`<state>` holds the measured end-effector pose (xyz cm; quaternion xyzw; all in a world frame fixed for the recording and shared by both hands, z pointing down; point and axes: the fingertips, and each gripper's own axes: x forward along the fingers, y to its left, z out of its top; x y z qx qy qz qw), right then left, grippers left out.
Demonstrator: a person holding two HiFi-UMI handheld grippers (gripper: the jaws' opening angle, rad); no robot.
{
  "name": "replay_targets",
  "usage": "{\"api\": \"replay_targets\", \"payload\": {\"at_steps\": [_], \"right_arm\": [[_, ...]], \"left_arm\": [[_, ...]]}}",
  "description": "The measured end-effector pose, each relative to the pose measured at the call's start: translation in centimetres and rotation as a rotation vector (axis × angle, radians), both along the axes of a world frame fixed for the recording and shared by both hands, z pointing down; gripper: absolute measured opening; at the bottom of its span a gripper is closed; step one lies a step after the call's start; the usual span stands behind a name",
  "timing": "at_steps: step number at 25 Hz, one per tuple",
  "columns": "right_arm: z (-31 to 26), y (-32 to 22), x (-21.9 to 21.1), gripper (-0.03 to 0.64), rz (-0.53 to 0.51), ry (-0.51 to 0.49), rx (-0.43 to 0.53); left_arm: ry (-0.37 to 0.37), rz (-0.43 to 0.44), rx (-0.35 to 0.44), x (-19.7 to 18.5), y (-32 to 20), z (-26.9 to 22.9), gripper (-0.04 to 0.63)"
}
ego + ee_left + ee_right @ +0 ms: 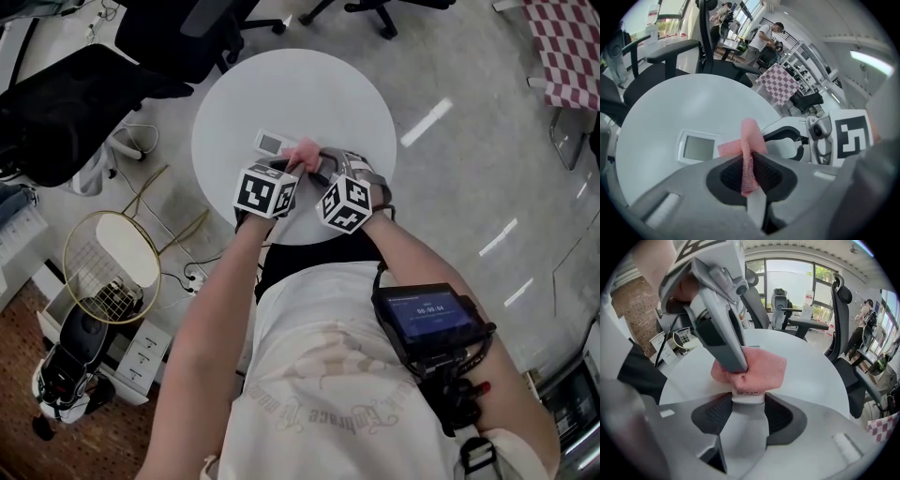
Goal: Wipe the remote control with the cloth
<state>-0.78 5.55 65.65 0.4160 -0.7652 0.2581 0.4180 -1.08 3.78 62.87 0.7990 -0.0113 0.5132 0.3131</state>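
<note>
A white remote control point(271, 143) with a small screen lies on the round white table point(328, 89). In the left gripper view its screen end point(698, 148) points left. My right gripper point(749, 409) is shut on the remote's button end point(747, 393). The pink cloth point(757, 367) lies bunched on top of the remote, just beyond those jaws. My left gripper point(750, 174) is shut on a fold of the cloth point(751, 145) and presses it down on the remote. In the head view both grippers, the left point(293, 171) and the right point(323, 175), meet at the table's near edge.
Black office chairs point(84, 103) stand to the left of and behind the table. A badminton racket point(112, 265) and cables lie on the floor at the left. A checkered cloth point(562, 52) is at the far right. People stand far off point(761, 40).
</note>
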Motion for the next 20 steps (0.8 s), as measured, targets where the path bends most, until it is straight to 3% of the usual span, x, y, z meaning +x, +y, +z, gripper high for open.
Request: {"api": "replay_targets", "payload": {"at_steps": [6, 16, 20], "right_arm": [[-0.2, -0.1, 0.0, 0.225, -0.001, -0.006, -0.008], [-0.3, 0.1, -0.1, 0.225, -0.013, -0.01, -0.014], [-0.4, 0.1, -0.1, 0.225, -0.012, -0.014, -0.017]], "left_arm": [[-0.02, -0.09, 0.027, -1.1, -2.7, 0.2, 0.035], [-0.043, -0.331, 0.009, -3.6, -8.6, 0.8, 0.035], [-0.047, -0.375, 0.024, -4.3, -10.5, 0.7, 0.035]]}}
